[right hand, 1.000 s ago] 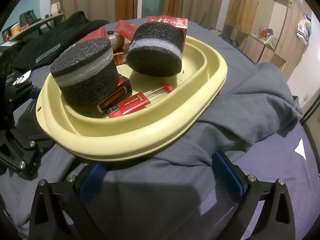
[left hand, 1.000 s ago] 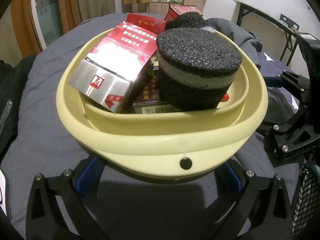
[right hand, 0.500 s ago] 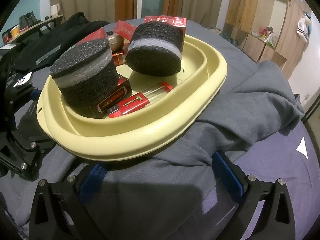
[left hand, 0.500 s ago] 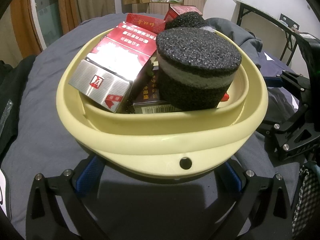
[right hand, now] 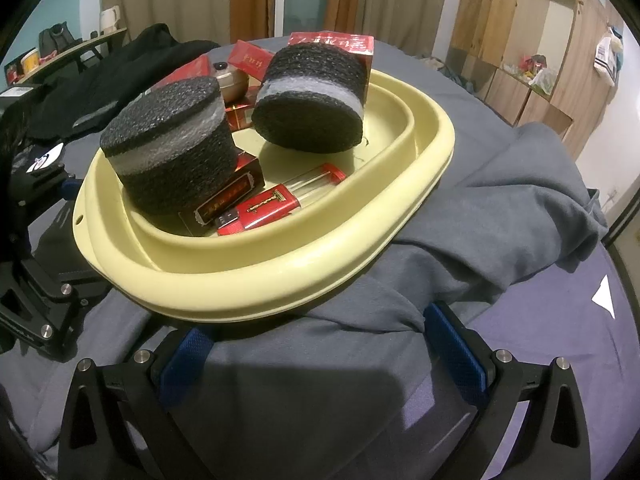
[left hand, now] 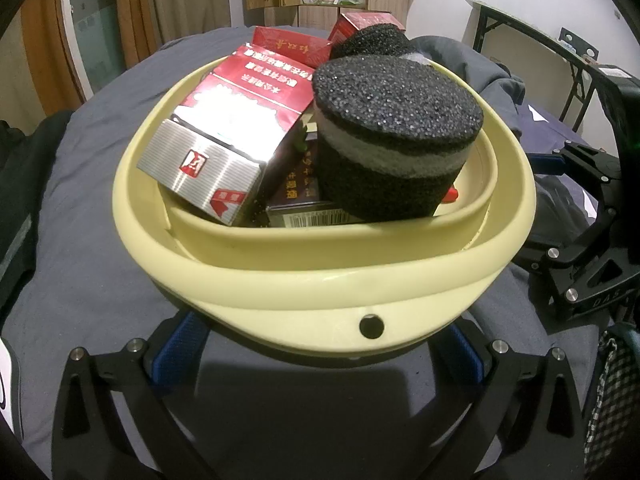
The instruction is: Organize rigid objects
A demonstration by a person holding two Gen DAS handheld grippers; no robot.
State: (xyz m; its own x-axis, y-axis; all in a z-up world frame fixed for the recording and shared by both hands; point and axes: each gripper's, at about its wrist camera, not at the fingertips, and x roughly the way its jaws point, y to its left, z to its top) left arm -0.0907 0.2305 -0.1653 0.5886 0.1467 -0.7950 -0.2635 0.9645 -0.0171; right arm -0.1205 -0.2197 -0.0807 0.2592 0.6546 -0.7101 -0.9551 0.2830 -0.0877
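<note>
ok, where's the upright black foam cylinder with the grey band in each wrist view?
Left wrist: upright black foam cylinder with the grey band sits centre-right, inside the pale yellow plastic basin, beside the red and silver carton.
Right wrist: same cylinder sits left of centre, nearer than the tilted foam cylinder.
Shared landmark: the small hole in the basin rim.

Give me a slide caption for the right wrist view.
Open right tool facing a yellow basin holding two black foam cylinders and red boxes on grey bedding.
</note>
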